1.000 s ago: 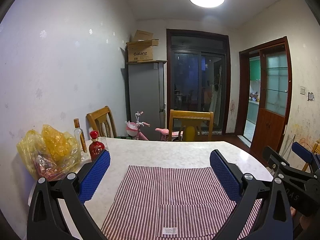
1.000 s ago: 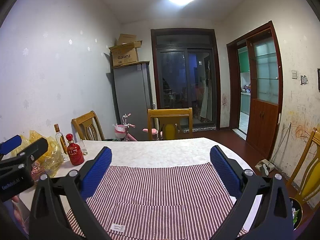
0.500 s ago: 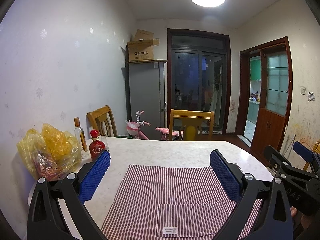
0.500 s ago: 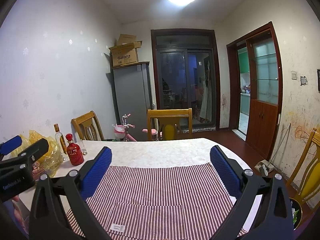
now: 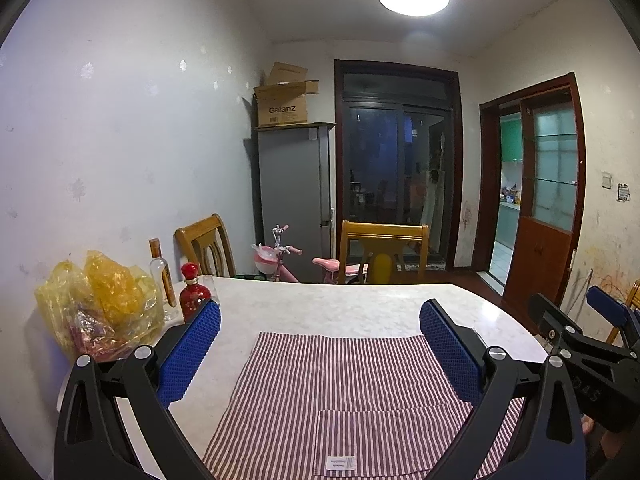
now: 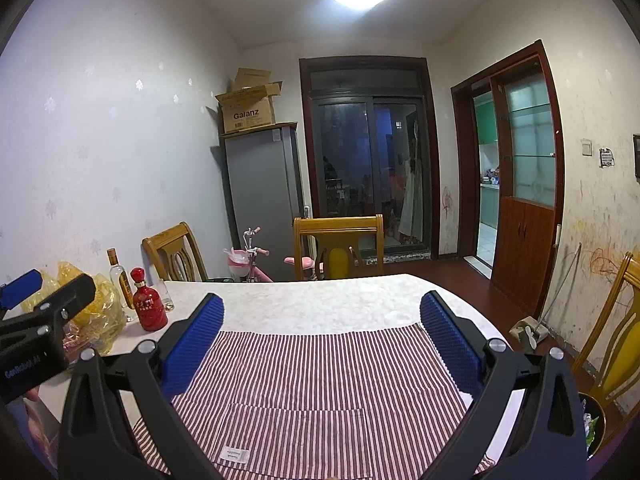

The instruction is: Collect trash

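Red and white stripes run down a cloth (image 5: 340, 392) that lies flat on the pale, speckled table (image 5: 340, 308); it has a sewn pocket and a small white tag near the close edge; nothing rests on it.

At the far left corner of the table sits a crinkly yellow plastic bag (image 5: 100, 304) stuffed with wrappers; this looks like the trash, and it is well apart from both claws. Just beside it stand a tall clear bottle (image 5: 162, 280) with a brown cap, a round red bottle (image 5: 194, 298) and a small glass (image 6: 165, 294).

The left gripper (image 5: 320, 346) has its two bumpy blue pads spread wide with nothing between them; the right gripper (image 6: 320, 338) is spread wide and bare too; both hang over the near end of the cloth.

Wooden chairs (image 5: 382, 252) stand behind the table, with a pink kid's bike (image 5: 280, 260) past them, a grey fridge (image 5: 294, 196) and a cardboard box (image 5: 284, 104) on top.

Only the right view shows a dark bin (image 6: 594, 424) on the floor at the right, with scraps in it, and a yellow chair (image 6: 616, 344) next to it; only the left view shows the whole yellow bag, since the left claw hides part of it in the right view.
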The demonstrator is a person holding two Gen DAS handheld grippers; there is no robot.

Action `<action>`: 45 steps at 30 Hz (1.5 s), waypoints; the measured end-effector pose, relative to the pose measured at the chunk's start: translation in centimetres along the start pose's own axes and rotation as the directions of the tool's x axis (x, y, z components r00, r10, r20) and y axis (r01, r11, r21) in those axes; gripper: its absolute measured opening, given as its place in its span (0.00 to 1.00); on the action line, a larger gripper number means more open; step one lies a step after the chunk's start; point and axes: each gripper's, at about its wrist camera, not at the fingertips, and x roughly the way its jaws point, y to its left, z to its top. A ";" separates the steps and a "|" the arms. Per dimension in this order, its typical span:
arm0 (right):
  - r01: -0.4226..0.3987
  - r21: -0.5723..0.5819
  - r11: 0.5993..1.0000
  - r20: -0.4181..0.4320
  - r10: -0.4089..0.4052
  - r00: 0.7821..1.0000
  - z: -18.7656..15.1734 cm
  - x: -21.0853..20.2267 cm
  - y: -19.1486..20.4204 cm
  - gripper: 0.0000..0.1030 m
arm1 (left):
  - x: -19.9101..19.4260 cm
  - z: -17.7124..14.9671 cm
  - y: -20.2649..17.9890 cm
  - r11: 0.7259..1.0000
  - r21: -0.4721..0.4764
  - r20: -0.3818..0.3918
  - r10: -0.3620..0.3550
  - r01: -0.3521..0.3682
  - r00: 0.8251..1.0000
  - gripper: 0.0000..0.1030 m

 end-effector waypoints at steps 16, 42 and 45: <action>0.002 0.007 1.000 -0.004 -0.002 1.000 -0.1 0.3 0.4 0.95 | 0.3 0.3 0.5 0.999 -0.025 0.002 0.035 -0.035 0.999 0.94; 0.001 0.010 1.000 -0.007 -0.001 1.000 0.0 0.5 0.5 0.95 | 0.6 0.3 0.6 0.998 -0.048 -0.015 -0.052 0.052 0.999 0.94; 0.000 0.010 1.000 -0.009 0.001 1.000 0.0 0.5 0.7 0.95 | 0.6 0.2 0.7 0.998 -0.045 -0.014 -0.051 0.050 0.999 0.94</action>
